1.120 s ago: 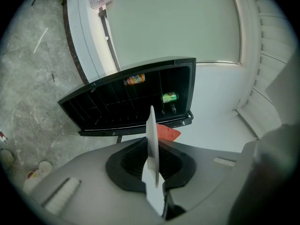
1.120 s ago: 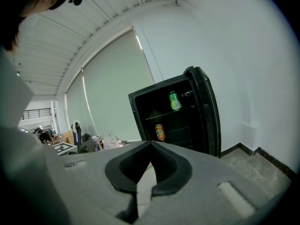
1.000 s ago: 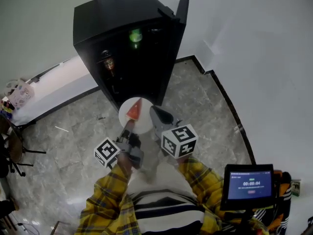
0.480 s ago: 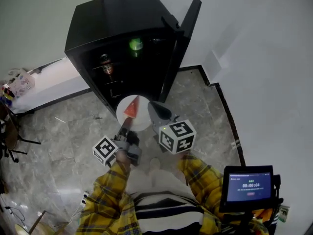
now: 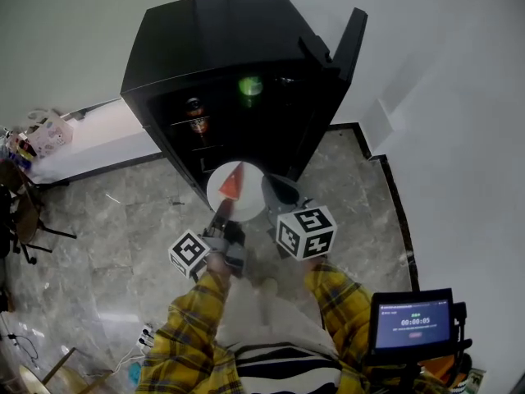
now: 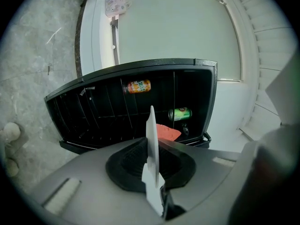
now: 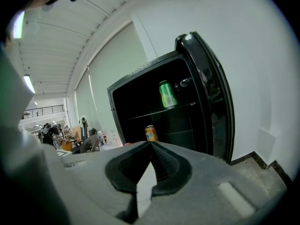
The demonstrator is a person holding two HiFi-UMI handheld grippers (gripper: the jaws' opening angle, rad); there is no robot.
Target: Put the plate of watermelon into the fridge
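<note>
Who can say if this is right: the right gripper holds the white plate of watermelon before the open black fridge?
No. The left gripper, not the right, holds the white plate of watermelon before the open black fridge; the left gripper view shows its jaws on the rim.

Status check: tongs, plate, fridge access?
Left tongs clamped on plate rim, watermelon on it. Right tongs shut, empty. Fridge door open; orange can, green can on shelves.

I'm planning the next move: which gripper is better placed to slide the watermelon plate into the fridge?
Left. The left gripper is shut on the rim of the round white plate, red watermelon slice aboard, facing the open black fridge. The right gripper is shut, empty, beside it.
</note>
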